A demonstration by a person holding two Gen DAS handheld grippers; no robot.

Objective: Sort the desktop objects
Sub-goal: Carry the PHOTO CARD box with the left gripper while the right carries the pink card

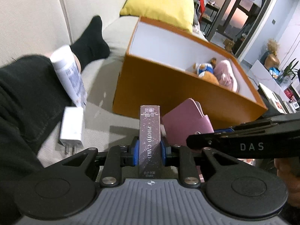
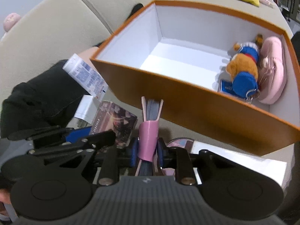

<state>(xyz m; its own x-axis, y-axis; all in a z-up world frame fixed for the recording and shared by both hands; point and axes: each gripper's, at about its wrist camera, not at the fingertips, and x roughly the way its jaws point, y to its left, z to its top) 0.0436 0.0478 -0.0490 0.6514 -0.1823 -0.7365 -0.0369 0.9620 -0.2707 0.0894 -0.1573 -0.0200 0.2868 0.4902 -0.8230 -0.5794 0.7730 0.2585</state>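
My left gripper (image 1: 149, 146) is shut on a dark purple box (image 1: 150, 131) printed "PHOTO CARD", held upright between the blue pads. Just right of it stands a pink card holder (image 1: 185, 120), with my right gripper (image 1: 206, 138) reaching in from the right. In the right wrist view the right gripper (image 2: 147, 150) is shut on that pink card holder (image 2: 148, 136), spine toward the camera and grey pages showing. To its left are the photo card box (image 2: 116, 123) and the left gripper (image 2: 97, 134). An orange box (image 2: 168, 97) with a white inside stands just behind.
A plush bear (image 2: 241, 69) and a pink pouch (image 2: 271, 65) lie in the orange box's right end. A white tube (image 1: 69, 75) and a white charger (image 1: 72, 127) lie beside a person's black-clad leg (image 1: 28, 93). A white sheet (image 2: 234, 161) lies at lower right; a yellow cushion (image 1: 159, 5) sits behind.
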